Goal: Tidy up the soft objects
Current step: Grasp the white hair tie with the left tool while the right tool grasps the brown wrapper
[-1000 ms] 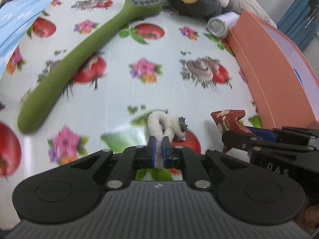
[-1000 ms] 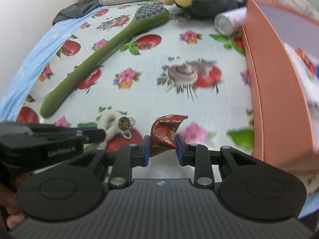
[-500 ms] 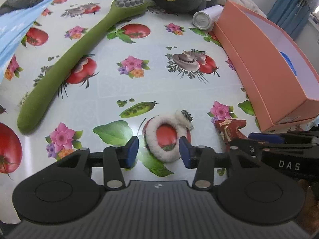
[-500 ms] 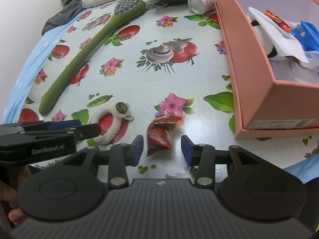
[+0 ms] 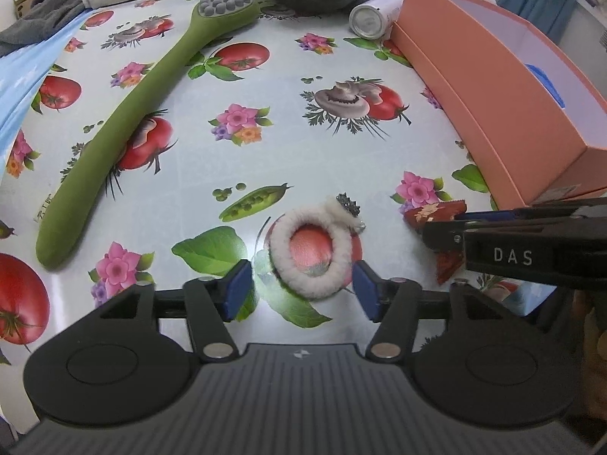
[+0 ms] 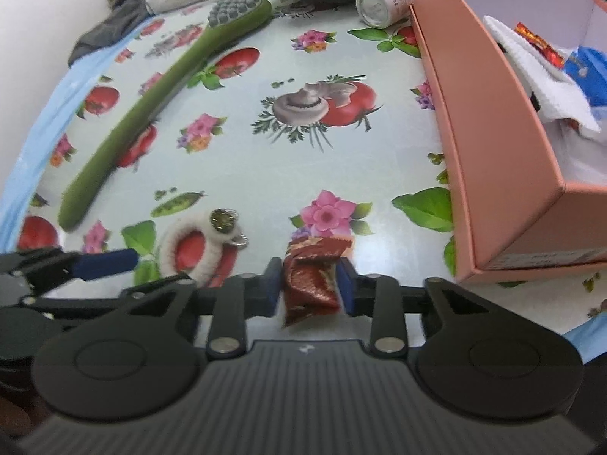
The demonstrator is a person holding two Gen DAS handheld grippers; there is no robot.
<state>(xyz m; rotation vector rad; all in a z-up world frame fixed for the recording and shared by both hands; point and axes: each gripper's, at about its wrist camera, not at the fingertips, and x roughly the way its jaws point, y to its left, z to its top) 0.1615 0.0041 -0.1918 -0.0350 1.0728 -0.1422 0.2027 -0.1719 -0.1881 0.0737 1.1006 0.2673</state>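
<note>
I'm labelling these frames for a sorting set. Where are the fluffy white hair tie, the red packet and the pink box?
fluffy white hair tie (image 5: 343, 256): left wrist view, right side of its furry ring.
red packet (image 6: 312, 284): right wrist view, crumpled middle between the fingers.
pink box (image 6: 497, 159): right wrist view, outer side wall.

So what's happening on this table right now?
A person is sorting soft items with two handheld grippers. The left gripper has just been opening; its jaws stand clear of the fluffy white hair tie lying flat on the tablecloth. The right gripper has just been closing on the red foil packet, beside the pink box.
</note>
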